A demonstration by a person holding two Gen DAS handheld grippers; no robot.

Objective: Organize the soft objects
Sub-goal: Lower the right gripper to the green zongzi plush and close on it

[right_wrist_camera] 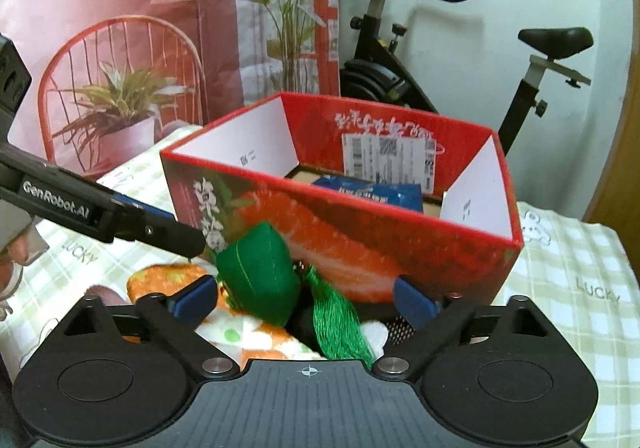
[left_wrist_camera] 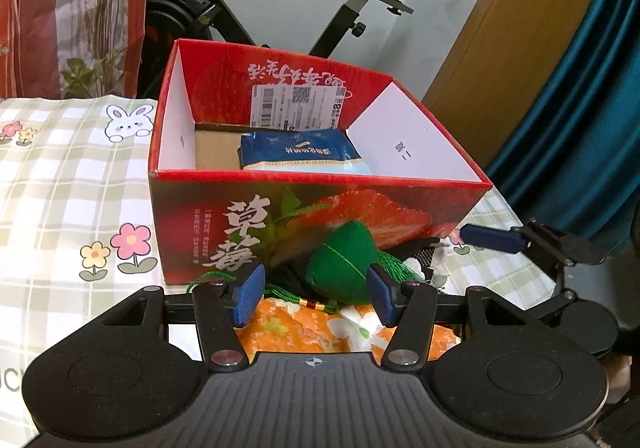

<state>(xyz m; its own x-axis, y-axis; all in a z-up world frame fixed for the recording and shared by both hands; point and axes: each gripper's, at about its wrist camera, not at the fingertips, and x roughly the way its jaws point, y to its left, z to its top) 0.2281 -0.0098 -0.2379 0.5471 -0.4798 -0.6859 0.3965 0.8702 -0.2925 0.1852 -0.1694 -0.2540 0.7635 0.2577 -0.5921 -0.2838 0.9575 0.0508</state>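
Note:
A green plush zongzi point(left_wrist_camera: 346, 264) with a green tassel point(right_wrist_camera: 338, 322) sits in front of the red strawberry box point(left_wrist_camera: 224, 224). It rests on an orange flowered soft item point(left_wrist_camera: 304, 328). My left gripper point(left_wrist_camera: 316, 294) is open, its blue pads either side of the zongzi, not pressing it. My right gripper point(right_wrist_camera: 306, 300) is open around the zongzi point(right_wrist_camera: 260, 276) and tassel. A blue packet point(left_wrist_camera: 300, 153) lies inside the box point(right_wrist_camera: 400, 248). A black and white item point(left_wrist_camera: 426, 260) lies partly hidden behind the zongzi.
The table wears a checked cloth with flowers and a rabbit point(left_wrist_camera: 60, 175). An exercise bike point(left_wrist_camera: 360, 7) stands behind the box. A printed curtain point(right_wrist_camera: 120, 47) hangs at the back left. My right gripper shows in the left wrist view point(left_wrist_camera: 520, 240).

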